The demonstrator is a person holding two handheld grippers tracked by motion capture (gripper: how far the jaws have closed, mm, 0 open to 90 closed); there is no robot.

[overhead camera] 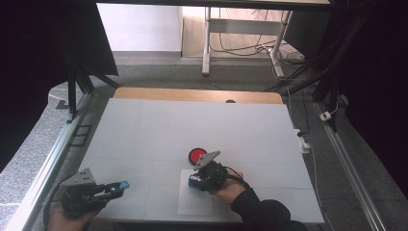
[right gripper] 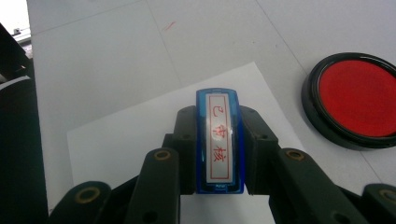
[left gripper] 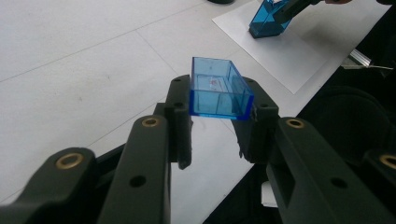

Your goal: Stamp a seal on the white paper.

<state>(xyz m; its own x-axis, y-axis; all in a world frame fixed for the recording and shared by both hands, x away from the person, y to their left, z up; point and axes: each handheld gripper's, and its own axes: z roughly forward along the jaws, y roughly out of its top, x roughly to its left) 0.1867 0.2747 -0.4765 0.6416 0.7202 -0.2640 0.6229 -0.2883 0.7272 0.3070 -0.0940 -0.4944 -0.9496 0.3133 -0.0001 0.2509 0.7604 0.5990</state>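
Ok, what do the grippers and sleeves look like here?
Both grippers, left and right, are black with two jointed jaws and brass-coloured pivot pins. Each has a grey three-cornered plate on top and a trailing black cable. The right forearm wears a dark sleeve.

There are two tongs, one in each hand: the left tongs point(overhead camera: 115, 188) at the near left and the right tongs point(overhead camera: 195, 180) near the middle. One blue stamp point(right gripper: 219, 142) with red characters sits in the right tongs, and one clear blue stamp cap point(left gripper: 218, 89) in the left. One round red ink pad point(overhead camera: 197, 155) lies on the one white table point(overhead camera: 159, 130), beside one sheet of white paper point(overhead camera: 192, 204).
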